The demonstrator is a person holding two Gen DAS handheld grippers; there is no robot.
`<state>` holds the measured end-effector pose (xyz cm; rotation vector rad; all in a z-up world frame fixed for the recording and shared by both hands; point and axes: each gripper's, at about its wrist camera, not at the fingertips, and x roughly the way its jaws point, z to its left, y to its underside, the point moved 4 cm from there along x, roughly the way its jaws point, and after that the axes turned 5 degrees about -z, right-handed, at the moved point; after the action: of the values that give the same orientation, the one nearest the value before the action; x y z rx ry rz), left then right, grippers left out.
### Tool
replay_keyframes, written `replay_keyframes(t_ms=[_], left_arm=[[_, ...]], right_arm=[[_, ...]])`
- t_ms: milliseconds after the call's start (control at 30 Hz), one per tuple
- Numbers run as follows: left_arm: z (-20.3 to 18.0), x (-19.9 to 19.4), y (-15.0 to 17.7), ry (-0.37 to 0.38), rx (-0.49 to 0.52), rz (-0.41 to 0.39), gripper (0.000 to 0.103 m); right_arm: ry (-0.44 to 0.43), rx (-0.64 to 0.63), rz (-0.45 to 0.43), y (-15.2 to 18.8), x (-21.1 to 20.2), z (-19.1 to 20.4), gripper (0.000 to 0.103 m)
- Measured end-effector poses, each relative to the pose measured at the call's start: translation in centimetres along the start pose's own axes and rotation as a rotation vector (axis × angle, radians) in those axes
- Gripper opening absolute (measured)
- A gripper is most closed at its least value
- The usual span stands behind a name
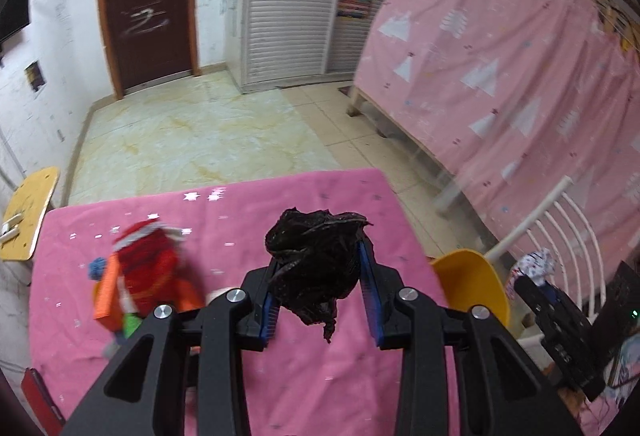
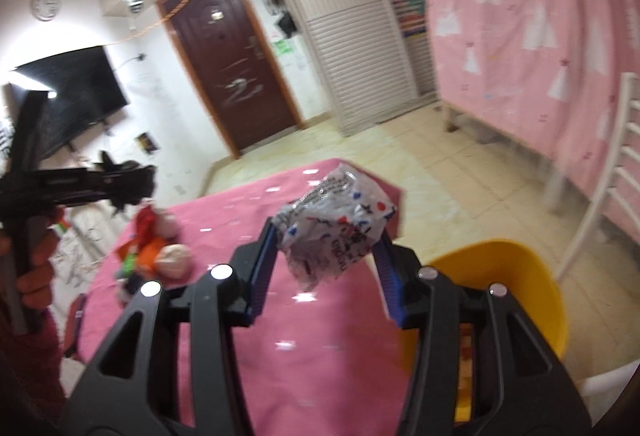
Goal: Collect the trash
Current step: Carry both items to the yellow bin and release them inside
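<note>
A crumpled black plastic bag [image 1: 316,260] is pinched in my left gripper [image 1: 318,256], held in the air over the pink-clothed table [image 1: 280,376]. In the right wrist view my right gripper [image 2: 330,232] is shut on a crumpled white printed wrapper [image 2: 340,228], also above the table. A yellow bin [image 2: 508,276] stands just right of the table, close under the right gripper; its rim [image 1: 468,276] shows in the left wrist view too. The left gripper [image 2: 120,183] with the black bag appears at the left of the right wrist view, held by a hand.
A red Santa-hat toy with orange and green bits [image 1: 140,268] lies on the table's left side, a pale round thing [image 2: 174,260] beside it. A white chair [image 2: 608,171] and a pink-curtained bed [image 1: 520,55] stand on the right. A small wooden stool [image 1: 28,211] is left.
</note>
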<state>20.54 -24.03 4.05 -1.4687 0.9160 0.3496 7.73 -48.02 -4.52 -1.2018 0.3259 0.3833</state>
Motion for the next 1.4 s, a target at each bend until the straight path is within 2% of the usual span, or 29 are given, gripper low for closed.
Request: replay_keyframes(t_ms=[233,433,500,567,800,867,933,1000,1067,1133,1400], left_arm=[[-7.6,2.3,1.3,0.104,0.082,0.044,0.027],[-11.5,3.7,2.7,0.155,0.122,0.088,0.027],[-12.7,4.1,3.0,0.169,0.137,0.101,0.027],[-13.5,4.5,3.2,0.176,0.152,0.108,0.027],[-16.9,6.1,4.2,0.233,0.175,0.146,0.027],[-17.9,6.5,4.5,0.258,0.175,0.155,0.028],[-19.2,6.9,4.8,0.282,0.189,0.165,0.028],[-20.2,7.1,5.1,0.297,0.198,0.175,0.034],[-21.0,7.1,5.2,0.323,0.19,0.192,0.057],[-21.4,6.9,5.1,0.336,0.18,0.186,0.068],[-21.0,5.6,4.6,0.332,0.169,0.154,0.069]], right_arm=[[0.082,0.033,-0.001,0.5,0.1,-4.2,0.046],[0.13,0.06,0.012,0.9,0.5,-6.7,0.046],[0.154,0.061,0.03,1.2,0.8,-7.6,0.05],[0.188,0.067,0.029,1.3,0.9,-8.5,0.066],[0.211,0.135,0.001,1.2,0.1,-11.0,0.069],[0.218,0.157,-0.019,1.0,-0.5,-11.6,0.076],[0.229,0.171,-0.039,0.7,-1.0,-12.3,0.079],[0.241,0.184,-0.054,0.6,-1.6,-12.7,0.079],[0.249,0.198,-0.066,0.5,-2.0,-13.3,0.079],[0.253,0.207,-0.073,0.4,-2.3,-13.4,0.079],[0.242,0.207,-0.067,0.5,-2.1,-13.1,0.079]])
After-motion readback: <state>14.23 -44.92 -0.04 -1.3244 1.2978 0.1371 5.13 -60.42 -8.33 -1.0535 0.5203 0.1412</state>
